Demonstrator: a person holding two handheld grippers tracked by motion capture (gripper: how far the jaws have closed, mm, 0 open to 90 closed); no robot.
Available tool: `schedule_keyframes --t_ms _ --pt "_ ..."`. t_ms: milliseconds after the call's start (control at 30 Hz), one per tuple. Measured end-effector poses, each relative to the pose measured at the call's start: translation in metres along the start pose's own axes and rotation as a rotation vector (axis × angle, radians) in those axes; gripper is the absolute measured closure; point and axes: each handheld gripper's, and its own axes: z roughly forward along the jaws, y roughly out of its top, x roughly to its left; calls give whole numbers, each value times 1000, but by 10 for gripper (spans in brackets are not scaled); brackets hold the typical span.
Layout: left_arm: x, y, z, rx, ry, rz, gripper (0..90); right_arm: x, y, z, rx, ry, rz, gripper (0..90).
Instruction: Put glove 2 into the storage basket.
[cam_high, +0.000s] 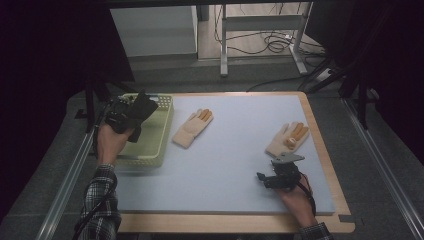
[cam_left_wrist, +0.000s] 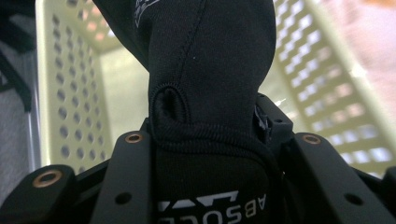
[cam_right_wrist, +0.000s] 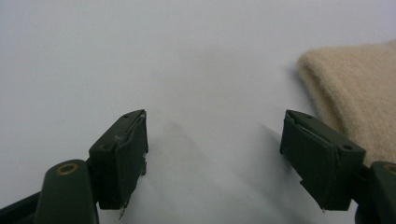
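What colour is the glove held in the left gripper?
Black, with white lettering near the cuff; the glove shows best in the left gripper view.

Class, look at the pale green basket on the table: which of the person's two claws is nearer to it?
The left. The left claw hangs over the basket, shut on a black glove. The right claw sits open over the mat across the table, beside a beige glove.

black glove — top cut off, white lettering clipped, basket blurred behind
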Motion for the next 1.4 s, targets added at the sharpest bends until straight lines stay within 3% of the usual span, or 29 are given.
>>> schedule_keyframes --t_ms 167,400,567,667,700,767,900,1033,1100,1233,1400 --pt "12 -5 20 110 44 -7 566 0 0 0 0 0 0 231" --pt "26 -11 38 182 65 -61 551 0 0 0 -1 0 0 231" --pt "29 -9 49 236 77 -53 522 0 0 0 -1 1 0 231" --pt "30 -9 57 278 81 -58 426 0 0 0 -1 1 0 231" --pt "30 -10 59 291 84 -62 309 0 0 0 -1 0 0 231" --pt "29 -10 61 308 87 -53 292 0 0 0 -1 1 0 231" --pt "26 -8 57 311 62 -72 99 0 0 0 -1 0 0 231" --pt "30 -10 45 277 14 -78 64 0 0 0 -1 0 0 231" --pt "33 -11 36 237 -13 -83 52 0 0 0 -1 0 0 231" --pt "34 -11 26 209 -18 -69 48 0 0 0 0 0 0 230" --pt "32 -12 13 119 -32 -55 51 0 0 0 0 -1 -1 231"
